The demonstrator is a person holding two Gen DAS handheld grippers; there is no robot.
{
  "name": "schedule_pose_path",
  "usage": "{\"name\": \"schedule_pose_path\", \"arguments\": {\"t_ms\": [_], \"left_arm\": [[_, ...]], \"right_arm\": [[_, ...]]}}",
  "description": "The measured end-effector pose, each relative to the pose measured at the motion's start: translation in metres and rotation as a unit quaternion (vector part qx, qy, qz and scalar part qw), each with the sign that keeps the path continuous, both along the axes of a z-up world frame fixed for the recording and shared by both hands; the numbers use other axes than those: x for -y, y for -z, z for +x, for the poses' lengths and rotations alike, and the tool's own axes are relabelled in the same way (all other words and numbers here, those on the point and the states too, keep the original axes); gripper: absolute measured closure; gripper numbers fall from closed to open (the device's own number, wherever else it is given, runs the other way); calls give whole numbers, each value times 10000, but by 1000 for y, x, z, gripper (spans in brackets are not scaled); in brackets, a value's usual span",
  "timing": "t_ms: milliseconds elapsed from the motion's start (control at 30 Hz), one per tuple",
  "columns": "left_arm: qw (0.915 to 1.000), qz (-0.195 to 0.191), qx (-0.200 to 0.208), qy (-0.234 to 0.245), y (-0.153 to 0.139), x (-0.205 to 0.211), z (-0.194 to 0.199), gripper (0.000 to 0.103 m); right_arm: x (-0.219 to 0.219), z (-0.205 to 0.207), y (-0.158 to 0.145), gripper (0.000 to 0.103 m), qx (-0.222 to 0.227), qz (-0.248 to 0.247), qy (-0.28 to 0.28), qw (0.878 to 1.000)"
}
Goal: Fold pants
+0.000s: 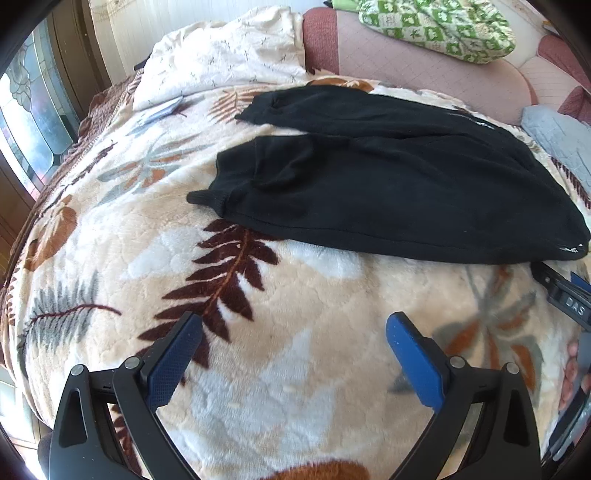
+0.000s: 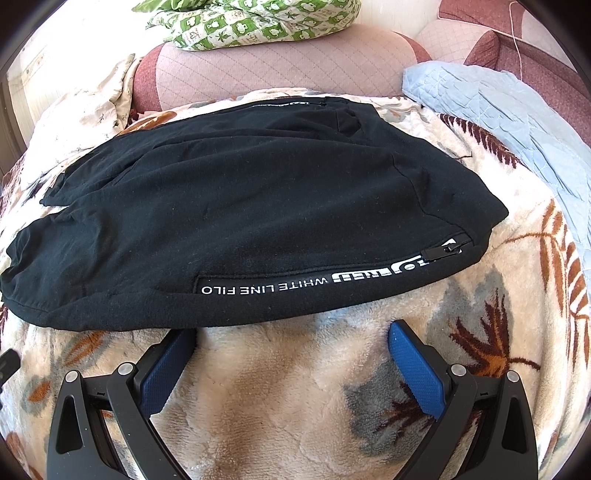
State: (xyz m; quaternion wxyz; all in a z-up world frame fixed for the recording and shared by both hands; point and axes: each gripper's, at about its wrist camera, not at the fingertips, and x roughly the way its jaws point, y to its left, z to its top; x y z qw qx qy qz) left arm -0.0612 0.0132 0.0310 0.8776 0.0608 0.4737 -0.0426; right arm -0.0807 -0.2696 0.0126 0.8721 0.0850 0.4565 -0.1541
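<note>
While the left wrist camera looks out over the bed, I've got the left gripper (image 1: 293,332) hovering above the leaf-print fleece blanket (image 1: 258,369), fingers spread wide and holding nothing. Black pants (image 1: 388,192) lie flat ahead of it, well apart from my fingertips, both legs running off to the left with the ribbed cuffs (image 1: 207,197) nearest that side and the two legs lying beside one another, not yet stacked. Over at the right edge I can just catch the right gripper (image 1: 565,299) down by the near hem of the fabric. Behind the pants sit a cream quilt (image 1: 221,55), the pink padded headboard (image 1: 424,74) and a green checked pillow (image 1: 439,26).

Switching to the right wrist view: the right gripper (image 2: 291,338) is low on the blanket with its blue pads open, the left fingertip tucked right at, maybe just under, the near edge of the pants (image 2: 240,206). White lettering on the side stripe (image 2: 269,286) runs along that edge, with a pocket zip (image 2: 447,249) near the waist end. A pale blue quilt (image 2: 498,122) lies off to the right.

My read: this is the opening grab, nothing folded yet. Next I need the right fingers to close on that near edge, and the left to travel forward to the cuff end, so both can lift one leg over the other.
</note>
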Motion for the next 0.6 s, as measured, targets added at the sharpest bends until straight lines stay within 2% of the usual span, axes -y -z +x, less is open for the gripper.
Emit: {"name": "schedule_pose_path", "arguments": {"t_ms": [233,400,600], "left_arm": [[9984,-277,469,158,-38,2,-26,4],[9963,-253,745,345,-58,13,-38,20],[9933,-216,1008,523,-75,23,-51,21]], "right_arm": [[-4,-9,-13,2,80,-192,35,9998],[-10,-31,-31,5,315,-254,1,9992],[-11,-47,-55,9,572,-390,-69,9976]]}}
